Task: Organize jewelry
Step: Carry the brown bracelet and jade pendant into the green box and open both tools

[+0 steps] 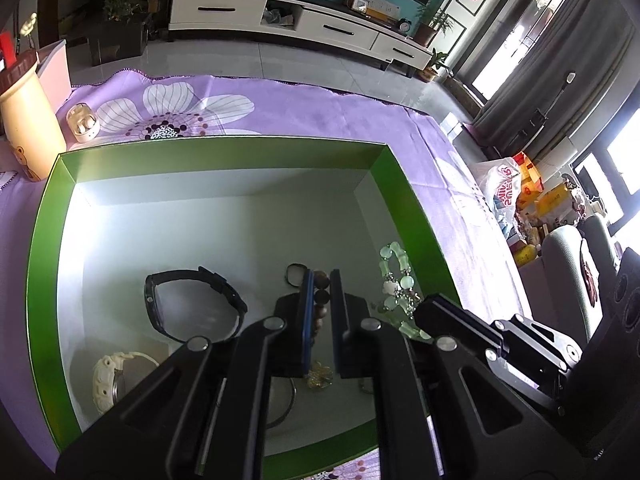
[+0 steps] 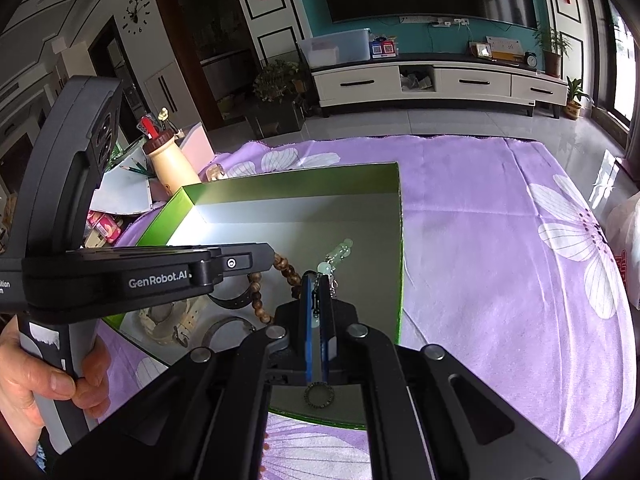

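1. the left tool (image 1: 321,280) points down into the green box (image 1: 224,148), its jaws drawn close onto a brown wooden bead bracelet (image 1: 321,298); a few beads show between the blue pads.
2. in the right wrist view the same bead strand (image 2: 286,272) hangs in a loop from the left tool's tip over the box floor.
3. the right tool (image 2: 319,280) is nearly fully closed, pinching the chain part of a pale green bead bracelet (image 2: 340,252); the green beads stick out past its tips, above the box's inside near its right wall.
4. a person's hand (image 2: 36,380) grips the left tool's handle.
5. on the box floor lie a black watch (image 1: 192,304), a white watch (image 1: 116,376), a small dark ring (image 1: 296,274) and a gold piece (image 1: 320,376).
6. the box sits on the surface's purple flowered cloth (image 2: 500,260), toward its left edge.
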`<state>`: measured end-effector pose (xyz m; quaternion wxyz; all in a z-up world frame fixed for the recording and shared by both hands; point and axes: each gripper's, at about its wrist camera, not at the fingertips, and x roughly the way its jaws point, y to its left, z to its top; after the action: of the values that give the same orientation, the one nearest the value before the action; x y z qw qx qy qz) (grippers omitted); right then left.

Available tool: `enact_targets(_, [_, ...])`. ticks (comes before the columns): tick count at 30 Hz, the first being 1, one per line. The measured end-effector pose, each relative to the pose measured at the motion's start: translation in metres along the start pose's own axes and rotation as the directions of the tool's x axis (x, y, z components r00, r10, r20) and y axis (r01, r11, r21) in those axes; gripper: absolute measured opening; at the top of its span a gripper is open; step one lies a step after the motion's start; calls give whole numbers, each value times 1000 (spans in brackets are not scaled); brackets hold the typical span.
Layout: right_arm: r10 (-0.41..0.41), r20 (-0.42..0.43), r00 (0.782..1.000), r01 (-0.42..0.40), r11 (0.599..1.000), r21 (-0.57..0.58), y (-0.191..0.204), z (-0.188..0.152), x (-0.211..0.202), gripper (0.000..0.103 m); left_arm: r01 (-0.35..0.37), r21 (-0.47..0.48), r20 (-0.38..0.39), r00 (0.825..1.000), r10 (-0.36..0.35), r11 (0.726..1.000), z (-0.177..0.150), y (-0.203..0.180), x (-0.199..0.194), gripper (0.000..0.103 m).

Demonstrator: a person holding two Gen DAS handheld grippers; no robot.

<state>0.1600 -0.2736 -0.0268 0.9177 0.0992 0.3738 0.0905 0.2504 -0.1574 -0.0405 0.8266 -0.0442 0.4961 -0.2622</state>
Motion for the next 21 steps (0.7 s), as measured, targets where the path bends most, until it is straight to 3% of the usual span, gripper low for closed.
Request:
enact_targets(19, [-24,-18,1000,24,1000,5,-3,1,12,3,-64,28,12,998,64,998,6,3,10,8])
enact_targets(21, [-19,-16,1000,20,1000,23,-6,1,12,7,-62,29,19,998,61,998,7,3,9,14])
